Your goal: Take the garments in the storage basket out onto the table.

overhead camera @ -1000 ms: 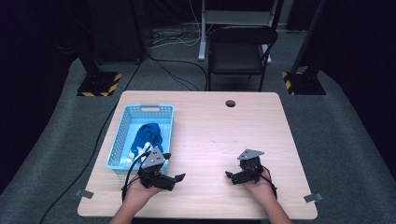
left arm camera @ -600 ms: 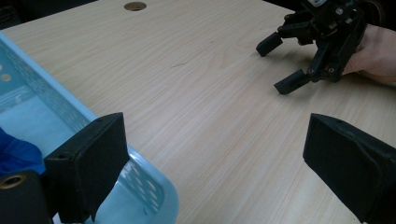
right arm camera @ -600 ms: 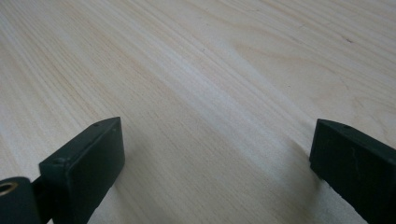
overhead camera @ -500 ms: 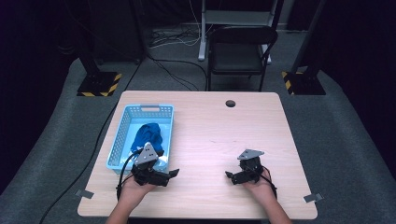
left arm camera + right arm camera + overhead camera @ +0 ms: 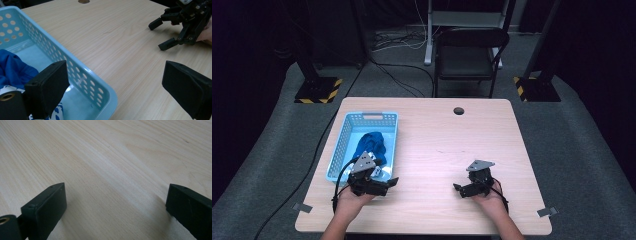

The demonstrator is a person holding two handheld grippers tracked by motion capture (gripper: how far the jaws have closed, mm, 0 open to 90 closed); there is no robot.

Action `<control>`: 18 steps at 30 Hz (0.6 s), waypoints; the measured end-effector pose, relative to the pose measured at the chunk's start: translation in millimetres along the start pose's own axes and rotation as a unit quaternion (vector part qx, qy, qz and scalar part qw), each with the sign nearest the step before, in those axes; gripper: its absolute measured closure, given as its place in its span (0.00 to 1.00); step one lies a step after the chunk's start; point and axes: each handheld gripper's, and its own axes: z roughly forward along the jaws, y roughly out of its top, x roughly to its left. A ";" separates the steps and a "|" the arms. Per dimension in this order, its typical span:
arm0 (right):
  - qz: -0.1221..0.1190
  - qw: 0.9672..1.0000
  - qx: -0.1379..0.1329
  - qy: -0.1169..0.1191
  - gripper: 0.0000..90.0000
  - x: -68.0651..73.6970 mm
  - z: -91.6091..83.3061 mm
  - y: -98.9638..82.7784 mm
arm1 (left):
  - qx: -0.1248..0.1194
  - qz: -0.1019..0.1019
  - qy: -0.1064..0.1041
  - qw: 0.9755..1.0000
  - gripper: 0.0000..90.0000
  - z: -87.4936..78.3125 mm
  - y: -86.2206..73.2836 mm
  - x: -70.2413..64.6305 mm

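Note:
A light blue perforated basket (image 5: 341,145) stands on the left part of the wooden table (image 5: 452,145), with a crumpled blue cloth (image 5: 371,145) inside. My left gripper (image 5: 388,186) is open at the basket's near right corner and holds nothing. In the left gripper view its gripper (image 5: 117,92) straddles the basket's rim (image 5: 105,87), with the cloth (image 5: 12,70) at the left and a white patterned bit under the left jaw. My right gripper (image 5: 459,190) rests open low over bare wood, as the right gripper view (image 5: 115,212) confirms.
The right gripper (image 5: 185,25) appears across the table in the left gripper view. A round cable hole (image 5: 458,110) sits near the table's far edge. A black chair (image 5: 469,55) and stand bases with yellow-black stripes (image 5: 317,90) are on the floor beyond.
My left gripper has shifted a little left, closer to the basket's near corner. The right gripper has stayed put.

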 end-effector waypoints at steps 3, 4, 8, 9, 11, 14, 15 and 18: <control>0.000 1.000 0.000 0.000 0.03 0.0 0.0 0.0 | -0.004 -0.008 0.002 1.000 0.07 -1.8 -1.2 2.6; 0.000 1.000 0.000 0.000 0.03 0.0 0.0 0.0 | -0.003 -0.007 0.002 1.000 0.07 -2.3 -1.4 3.3; 0.000 1.000 0.000 0.000 0.03 0.0 0.0 0.0 | -0.002 -0.009 0.006 1.000 0.07 -2.7 -2.0 4.9; 0.000 1.000 0.000 0.000 0.03 0.0 0.0 0.0 | -0.002 -0.008 0.007 1.000 0.07 -3.1 -1.9 5.4; 0.000 1.000 0.000 0.000 0.03 0.0 0.0 0.0 | -0.003 -0.007 0.009 1.000 0.07 -4.3 -1.3 6.6; 0.000 1.000 0.000 0.000 0.03 0.0 0.0 0.0 | -0.006 -0.011 0.012 1.000 0.07 -5.8 -1.2 9.0; 0.000 1.000 0.000 0.000 0.03 0.0 0.0 0.0 | -0.007 -0.013 0.013 1.000 0.07 -6.2 -1.3 9.7; 0.000 1.000 0.000 0.000 0.03 0.0 0.0 0.0 | -0.008 -0.017 0.015 1.000 0.07 -6.9 -1.6 11.5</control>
